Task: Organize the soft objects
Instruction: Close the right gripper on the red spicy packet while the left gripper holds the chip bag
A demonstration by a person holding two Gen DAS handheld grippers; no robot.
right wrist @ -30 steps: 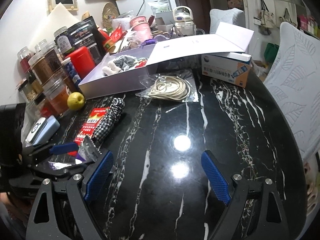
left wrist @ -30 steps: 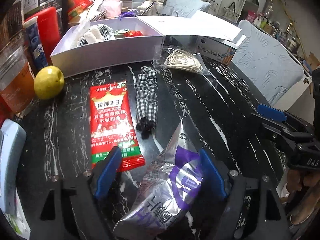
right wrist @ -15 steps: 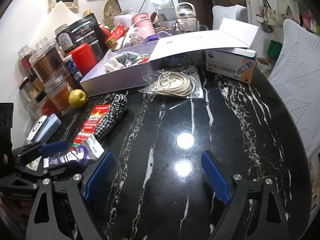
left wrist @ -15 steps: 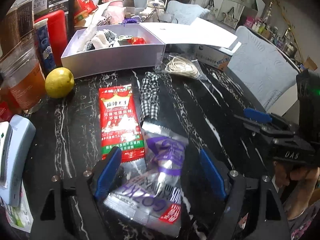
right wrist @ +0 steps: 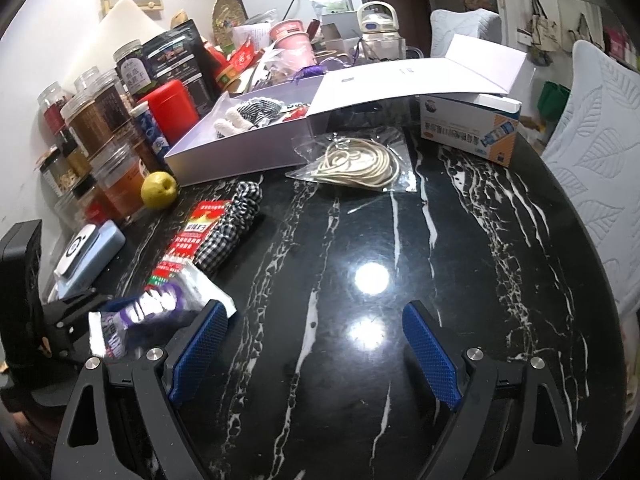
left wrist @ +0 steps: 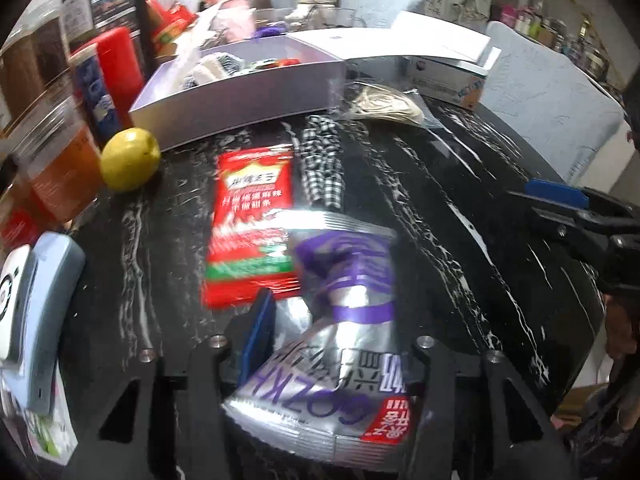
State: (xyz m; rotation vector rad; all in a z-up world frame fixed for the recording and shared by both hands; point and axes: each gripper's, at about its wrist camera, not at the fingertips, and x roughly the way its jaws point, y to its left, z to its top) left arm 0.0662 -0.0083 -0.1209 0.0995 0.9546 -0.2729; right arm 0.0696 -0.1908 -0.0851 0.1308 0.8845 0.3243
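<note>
A silver-and-purple snack packet (left wrist: 344, 320) sits between the fingers of my left gripper (left wrist: 336, 320), whose jaws are closing on it; the blue left pad (left wrist: 260, 332) presses its side and the foil is pinched in. The right finger is hidden behind the packet. In the right wrist view the same packet (right wrist: 152, 308) sticks out of the left gripper (right wrist: 80, 320) just above the table. A red snack packet (left wrist: 252, 216) and a checked cloth band (left wrist: 322, 164) lie ahead on the black marble table (right wrist: 360, 380). My right gripper (right wrist: 316, 320) stands open over bare marble, holding nothing.
An open lavender box (right wrist: 248, 152) with soft items stands at the back, its lid flipped right. A clear bag of cord (right wrist: 360, 160) and a blue-white carton (right wrist: 468, 128) lie in front of it. A yellow-green fruit (left wrist: 130, 158), jars and a pale blue device (left wrist: 40, 320) crowd the left edge.
The left jaws, wide apart before, have closed onto the silver-and-purple packet, which has turned to show its printed face. The right gripper has stayed put.
</note>
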